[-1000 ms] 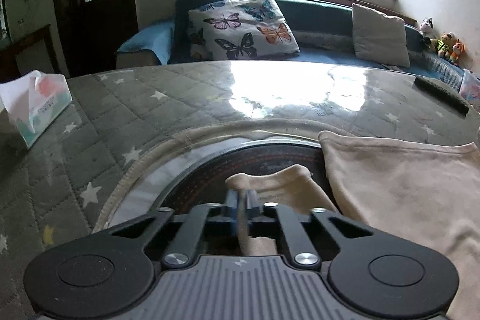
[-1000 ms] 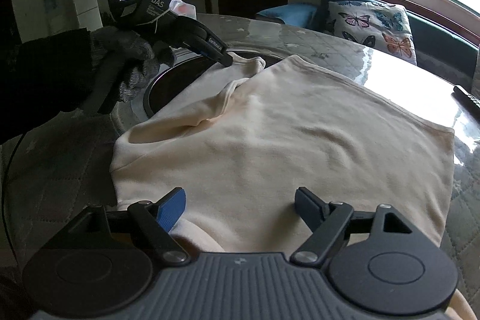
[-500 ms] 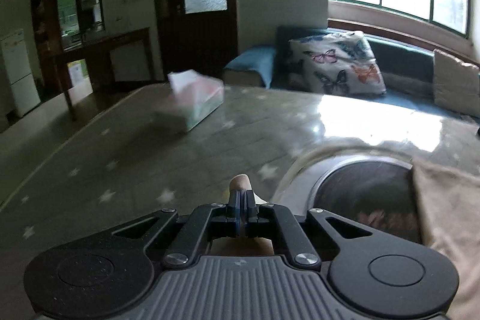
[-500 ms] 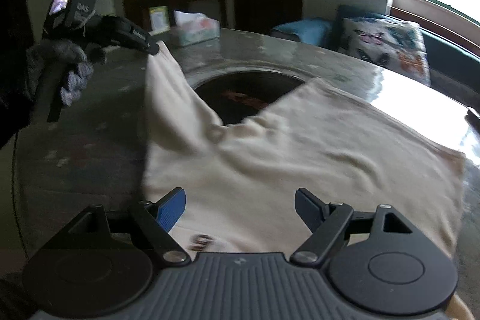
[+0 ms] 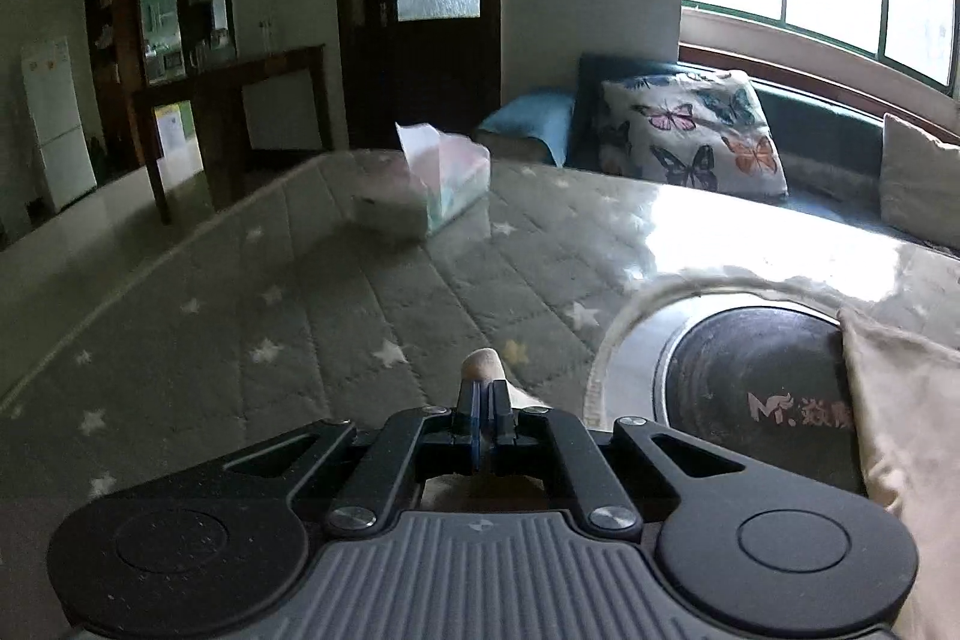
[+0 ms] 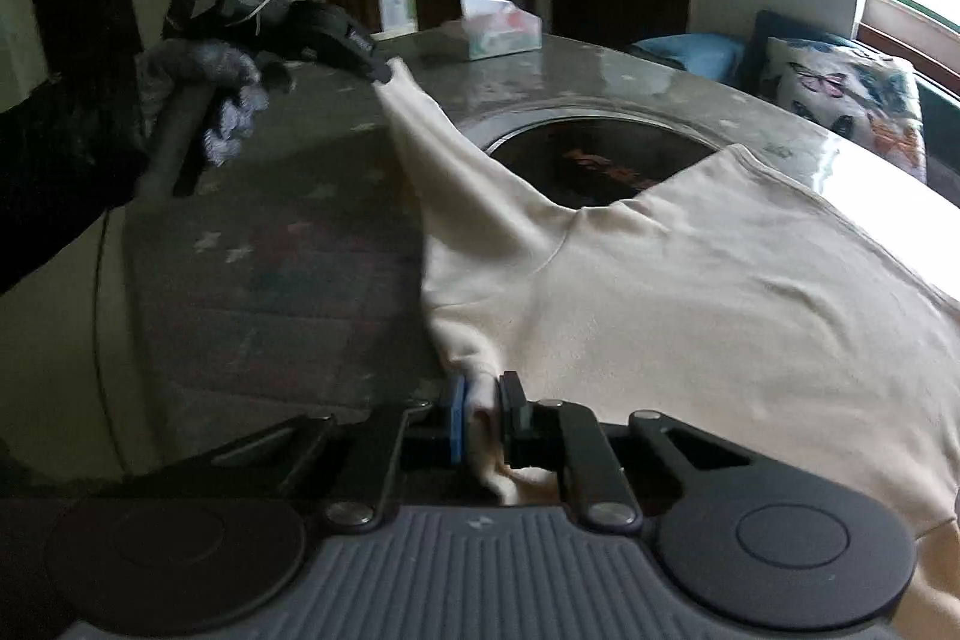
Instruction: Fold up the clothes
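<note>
Cream sweatshirt (image 6: 690,292) soft, limp — sleeve cuff (image 5: 480,367) pinched in left gripper (image 6: 384,73), near hem bunched between right gripper (image 6: 483,415) fingers — best held by edges.

We see a tissue box (image 5: 441,187) near the far edge of the quilted, star-patterned table (image 5: 300,316); a dark round inset (image 5: 756,370) lies at its centre. Beyond, a butterfly cushion (image 5: 690,133) rests on a sofa (image 5: 822,124).
</note>
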Motion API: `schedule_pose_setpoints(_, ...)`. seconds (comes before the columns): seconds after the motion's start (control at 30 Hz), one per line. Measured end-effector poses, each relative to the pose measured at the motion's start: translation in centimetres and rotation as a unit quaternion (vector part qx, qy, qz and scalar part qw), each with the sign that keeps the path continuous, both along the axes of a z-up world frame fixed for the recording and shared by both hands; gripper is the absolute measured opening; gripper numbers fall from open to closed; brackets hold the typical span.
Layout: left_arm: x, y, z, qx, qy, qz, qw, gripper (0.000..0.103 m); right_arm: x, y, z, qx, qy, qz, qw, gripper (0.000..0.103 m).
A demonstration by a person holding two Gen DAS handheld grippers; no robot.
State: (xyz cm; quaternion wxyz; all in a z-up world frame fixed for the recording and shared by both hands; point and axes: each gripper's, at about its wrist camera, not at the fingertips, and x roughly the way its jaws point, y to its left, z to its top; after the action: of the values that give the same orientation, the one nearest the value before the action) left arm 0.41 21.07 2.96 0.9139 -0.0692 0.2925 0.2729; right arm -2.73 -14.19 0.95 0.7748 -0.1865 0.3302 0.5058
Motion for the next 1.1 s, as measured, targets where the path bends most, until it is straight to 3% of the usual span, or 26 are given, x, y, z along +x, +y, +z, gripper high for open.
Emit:
schedule_pose_setpoints(0.17, -1.2, 1.1, -1.5, -0.008, 0.026, 0.023, 0.9994, 0.003, -1.0, 0.1, -0.3, 0.001, 0.011, 0.028, 1.000, 0.009)
schedule_pose_setpoints(0.33, -3.9, 1.5, -0.5, 0.003, 0.008, 0.042, 0.9991, 0.004, -1.6, 0.2, -0.4, 0.002, 0.032, 0.057, 0.998, 0.010)
schedule_pose_setpoints(0.4, -4.2, 2.1, -0.9, 0.003, 0.024, 0.050, 0.9984, 0.007, -1.8, 0.4, -0.5, 0.003, 0.033, 0.066, 0.997, 0.022)
schedule_pose_setpoints(0.53, -4.7, 3.2, -1.4, 0.004, 0.044, 0.071, 0.9965, 0.009, -1.7, 0.8, 0.6, 0.019, 0.036, 0.078, 0.996, 0.029)
schedule_pose_setpoints(0.57, -4.8, 3.2, -1.3, 0.003, 0.043, 0.069, 0.9967, 0.017, -1.5, 0.9, 0.8, 0.025, 0.035, 0.077, 0.996, 0.035)
schedule_pose_setpoints(0.6, -5.0, 3.0, -1.2, 0.004, 0.041, 0.066, 0.9970, 0.025, -1.3, 1.0, 1.0, 0.032, 0.034, 0.075, 0.996, 0.041)
schedule_pose_setpoints(0.63, -5.1, 2.9, -1.0, 0.004, 0.039, 0.062, 0.9973, 0.026, -0.9, 1.3, 1.1, 0.036, 0.034, 0.072, 0.996, 0.044)
schedule_pose_setpoints(0.8, -4.1, 0.7, -0.9, 0.002, 0.040, -0.009, 0.9992, 0.026, 0.0, 3.6, 0.3, 0.036, 0.026, 0.068, 0.997, 0.045)
schedule_pose_setpoints(0.93, -1.9, -0.5, -2.1, -0.003, 0.060, -0.067, 0.9960, 0.026, -0.3, 5.3, -0.5, 0.033, 0.023, 0.082, 0.996, 0.049)
schedule_pose_setpoints(1.1, 0.1, -0.1, -3.8, 0.013, 0.078, -0.077, 0.9939, 0.027, -0.7, 6.7, -1.1, 0.024, 0.024, 0.101, 0.994, 0.051)
